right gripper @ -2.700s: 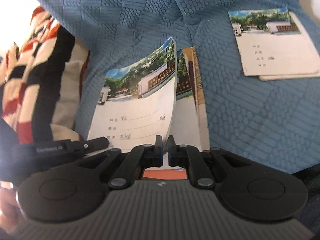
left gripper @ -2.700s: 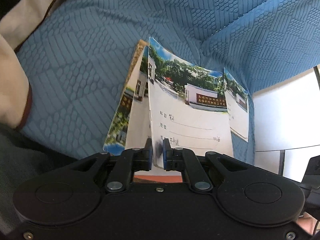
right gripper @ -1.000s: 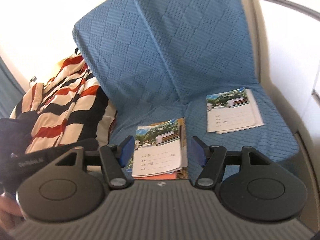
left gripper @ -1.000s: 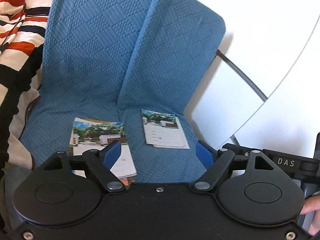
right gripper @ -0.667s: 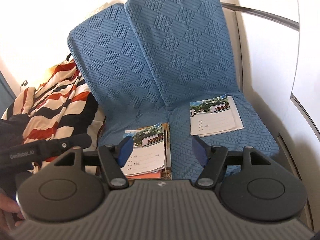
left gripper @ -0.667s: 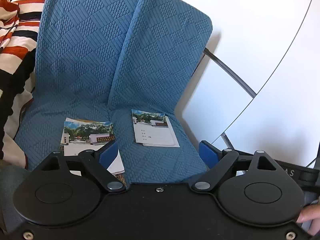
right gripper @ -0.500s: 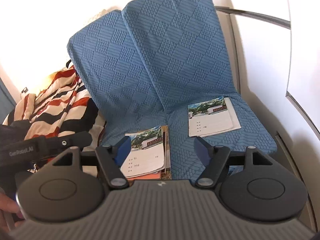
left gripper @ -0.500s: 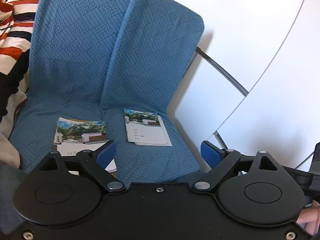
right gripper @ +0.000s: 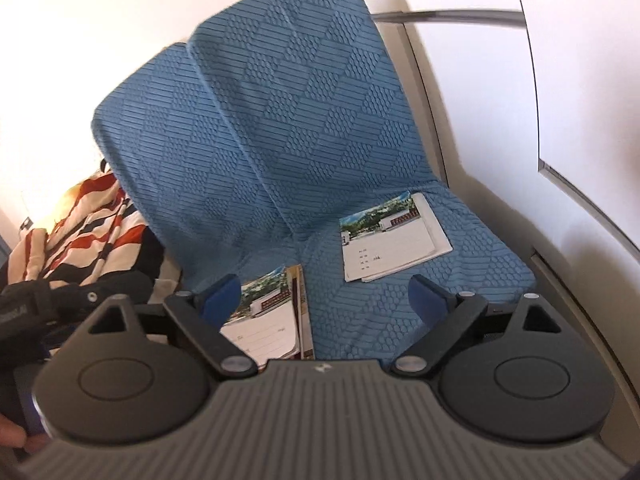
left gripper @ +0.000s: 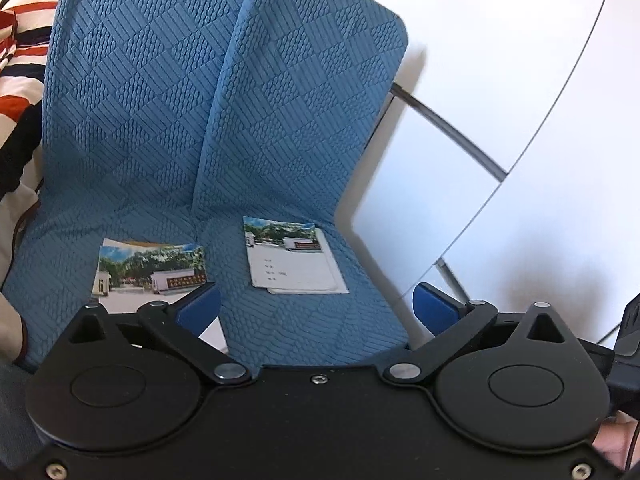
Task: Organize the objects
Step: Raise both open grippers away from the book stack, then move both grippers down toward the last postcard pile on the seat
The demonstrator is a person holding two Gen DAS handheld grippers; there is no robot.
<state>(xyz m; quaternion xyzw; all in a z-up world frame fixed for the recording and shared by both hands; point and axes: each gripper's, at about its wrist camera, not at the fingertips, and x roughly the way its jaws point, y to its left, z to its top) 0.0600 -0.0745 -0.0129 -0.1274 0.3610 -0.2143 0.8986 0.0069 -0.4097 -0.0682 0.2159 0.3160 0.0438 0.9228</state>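
Both grippers, left (left gripper: 316,306) and right (right gripper: 326,294), have just opened wide and backed off empty; the booklets (left gripper: 150,270) lie released near the seat's (left gripper: 304,328) front edge, so another stack (left gripper: 290,262) comes next.

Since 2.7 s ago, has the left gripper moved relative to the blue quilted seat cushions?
Yes. The left gripper has backed away from the blue quilted seat cushions; its jaws, then shut on a photo-cover notebook, have just been opening with nothing between them.

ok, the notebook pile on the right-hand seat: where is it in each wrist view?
Left wrist: pile at centre, on the seat above the open jaws.
Right wrist: pile right of centre, above the right finger.
Shared landmark: the seam between the two blue cushions, just left of the pile in both.
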